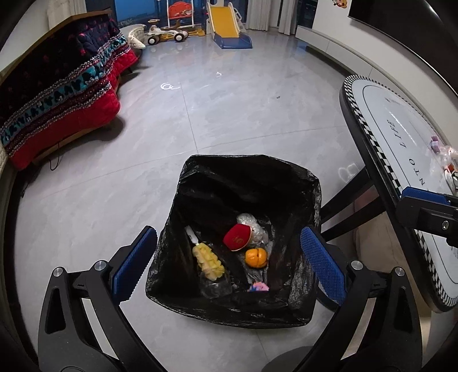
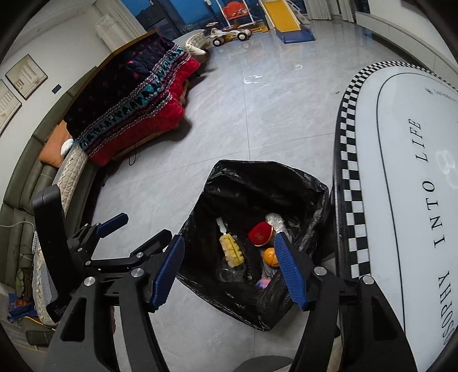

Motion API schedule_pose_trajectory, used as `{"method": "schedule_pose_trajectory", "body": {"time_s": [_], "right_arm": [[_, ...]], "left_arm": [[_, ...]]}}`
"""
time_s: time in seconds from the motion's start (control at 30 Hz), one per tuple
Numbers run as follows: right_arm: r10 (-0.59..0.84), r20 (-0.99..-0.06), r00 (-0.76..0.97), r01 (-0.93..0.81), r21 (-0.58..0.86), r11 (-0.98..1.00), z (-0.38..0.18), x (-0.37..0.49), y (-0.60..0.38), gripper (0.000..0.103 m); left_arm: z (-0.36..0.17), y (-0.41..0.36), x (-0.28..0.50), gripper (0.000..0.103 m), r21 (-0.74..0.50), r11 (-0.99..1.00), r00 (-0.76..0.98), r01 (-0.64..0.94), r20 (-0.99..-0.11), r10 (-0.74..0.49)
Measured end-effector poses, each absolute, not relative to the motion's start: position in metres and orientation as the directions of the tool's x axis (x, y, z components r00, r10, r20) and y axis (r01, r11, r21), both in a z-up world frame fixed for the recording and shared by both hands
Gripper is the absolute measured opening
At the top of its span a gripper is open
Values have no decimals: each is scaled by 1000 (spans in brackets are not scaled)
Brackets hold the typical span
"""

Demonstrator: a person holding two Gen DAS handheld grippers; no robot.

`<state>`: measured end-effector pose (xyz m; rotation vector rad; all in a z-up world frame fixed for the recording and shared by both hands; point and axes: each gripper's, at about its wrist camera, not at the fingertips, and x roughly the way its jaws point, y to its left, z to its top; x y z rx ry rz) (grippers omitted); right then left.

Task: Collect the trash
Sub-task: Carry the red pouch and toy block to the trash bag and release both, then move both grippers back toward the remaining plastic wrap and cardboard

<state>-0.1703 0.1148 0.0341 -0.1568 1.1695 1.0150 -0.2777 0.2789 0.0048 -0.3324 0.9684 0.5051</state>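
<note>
A bin lined with a black bag (image 1: 229,177) stands on the floor by the table. Inside lie a yellow pineapple skewer (image 1: 207,261), a red pouch (image 1: 239,237), an orange (image 1: 255,257), crumpled clear plastic (image 1: 252,221) and a small pink scrap (image 1: 258,287). My left gripper (image 1: 228,229) hangs over the bin, open wide, with nothing between its blue pads. My right gripper (image 2: 229,237) is also open and empty above the bag (image 2: 257,183), where the skewer (image 2: 232,250) and red pouch (image 2: 259,234) show. The left gripper (image 2: 147,223) sits just to its left.
A white oval table with a checkered edge (image 1: 369,134) (image 2: 347,160) stands right of the bin, with small items (image 1: 440,160) on it. A sofa under a red and dark blanket (image 1: 57,94) lines the left. Toys and a slide (image 1: 226,25) stand far back.
</note>
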Motion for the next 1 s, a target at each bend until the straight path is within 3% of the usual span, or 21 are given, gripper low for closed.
{"method": "schedule_pose_trajectory", "body": {"time_s": [0.33, 1.0], "right_arm": [[604, -792, 84, -695, 388, 605, 50, -152, 79, 66], [543, -785, 297, -503, 355, 788, 78, -37, -75, 66]], "left_arm": [[27, 247, -246, 97, -85, 876, 527, -474, -825, 205], [70, 102, -91, 97, -60, 986, 592, -152, -805, 43]]}}
